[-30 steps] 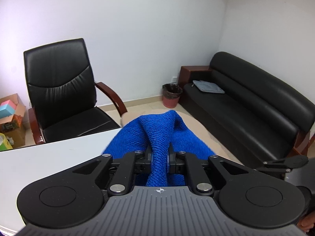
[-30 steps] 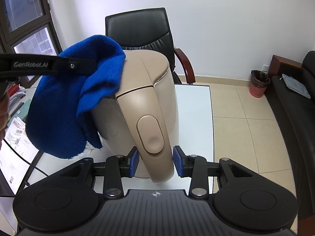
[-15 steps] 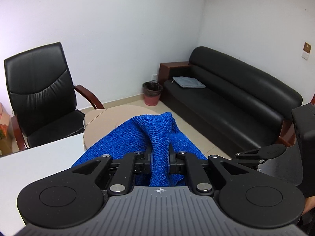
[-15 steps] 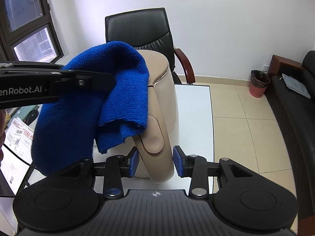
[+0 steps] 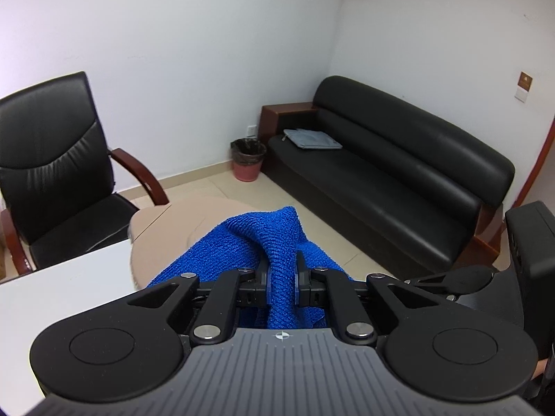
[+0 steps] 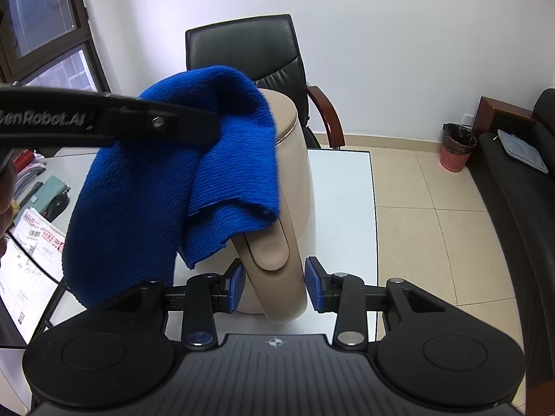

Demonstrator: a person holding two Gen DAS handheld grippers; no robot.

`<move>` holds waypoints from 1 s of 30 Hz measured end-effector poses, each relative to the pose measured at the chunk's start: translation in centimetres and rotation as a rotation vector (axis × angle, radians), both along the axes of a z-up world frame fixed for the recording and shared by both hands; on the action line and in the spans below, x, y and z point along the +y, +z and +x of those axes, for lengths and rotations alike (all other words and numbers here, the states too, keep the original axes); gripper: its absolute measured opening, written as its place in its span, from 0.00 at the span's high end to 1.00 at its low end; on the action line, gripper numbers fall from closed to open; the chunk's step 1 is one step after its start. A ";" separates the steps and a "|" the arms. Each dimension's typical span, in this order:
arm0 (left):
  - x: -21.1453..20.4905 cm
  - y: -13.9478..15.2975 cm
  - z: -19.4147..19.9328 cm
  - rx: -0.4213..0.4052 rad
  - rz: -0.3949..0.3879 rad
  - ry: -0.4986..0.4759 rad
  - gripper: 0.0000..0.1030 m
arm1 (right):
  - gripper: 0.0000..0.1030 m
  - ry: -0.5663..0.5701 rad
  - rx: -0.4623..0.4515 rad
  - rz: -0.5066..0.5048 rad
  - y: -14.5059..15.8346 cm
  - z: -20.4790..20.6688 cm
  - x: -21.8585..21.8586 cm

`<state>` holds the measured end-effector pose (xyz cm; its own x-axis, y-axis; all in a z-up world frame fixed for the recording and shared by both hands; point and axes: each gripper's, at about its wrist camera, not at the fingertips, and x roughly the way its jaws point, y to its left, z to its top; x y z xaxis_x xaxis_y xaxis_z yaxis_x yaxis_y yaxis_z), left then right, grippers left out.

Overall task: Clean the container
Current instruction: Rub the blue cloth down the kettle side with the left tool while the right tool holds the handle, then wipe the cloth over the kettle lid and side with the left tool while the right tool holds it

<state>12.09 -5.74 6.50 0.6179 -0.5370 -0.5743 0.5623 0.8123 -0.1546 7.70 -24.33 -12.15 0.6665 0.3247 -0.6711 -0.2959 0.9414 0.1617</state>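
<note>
A beige kettle-like container [image 6: 295,180] stands on the white table [image 6: 343,187]. My right gripper [image 6: 274,287] is shut on its handle [image 6: 274,277], one blue pad on each side. My left gripper [image 5: 281,284] is shut on a blue cloth [image 5: 242,242] and holds it over the container's lid [image 5: 166,228]. In the right wrist view the cloth [image 6: 173,187] drapes over the top and left side of the container, with the left gripper's finger [image 6: 114,124] coming in from the left.
A black office chair [image 6: 249,48] stands behind the table. A black sofa [image 5: 399,166] and a red waste bin [image 5: 248,159] are along the wall. Papers [image 6: 31,260] lie on a desk at left. The table's right edge [image 6: 373,208] drops to tiled floor.
My left gripper has swept the blue cloth to the right across the container's top, so it now covers the lid and upper handle. The right gripper has held still.
</note>
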 end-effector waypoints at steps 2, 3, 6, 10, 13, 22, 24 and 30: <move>-0.7 0.0 0.5 -0.004 0.008 -0.015 0.89 | 0.62 0.000 0.000 0.000 0.0 0.0 0.0; -1.1 0.0 0.7 -0.009 0.015 -0.021 0.90 | 0.62 0.000 0.000 0.001 0.0 0.0 0.0; -2.4 -0.2 1.2 -0.030 0.056 -0.042 0.90 | 0.62 0.001 0.001 0.002 0.0 0.0 -0.1; -3.6 -0.5 2.2 -0.023 0.072 -0.059 0.90 | 0.62 -0.001 0.001 0.004 0.0 0.0 -0.1; -3.9 -0.7 3.1 -0.018 0.067 -0.060 0.90 | 0.62 -0.002 0.001 0.005 -0.1 0.0 -0.1; -3.5 -0.9 4.9 -0.034 0.027 0.021 0.90 | 0.62 -0.002 0.001 0.003 -0.1 -0.1 0.2; -3.5 -0.8 5.2 -0.049 0.050 0.065 0.90 | 0.62 -0.002 0.001 0.002 -0.1 -0.2 0.2; -2.3 -0.8 6.4 -0.050 0.046 0.152 0.90 | 0.62 -0.002 0.002 -0.001 -0.1 -0.3 0.3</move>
<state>18.49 -8.00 5.75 0.7183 -0.4090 -0.5628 0.4388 0.8941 -0.0898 7.41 -24.02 -12.21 0.6654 0.3234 -0.6728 -0.2941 0.9420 0.1619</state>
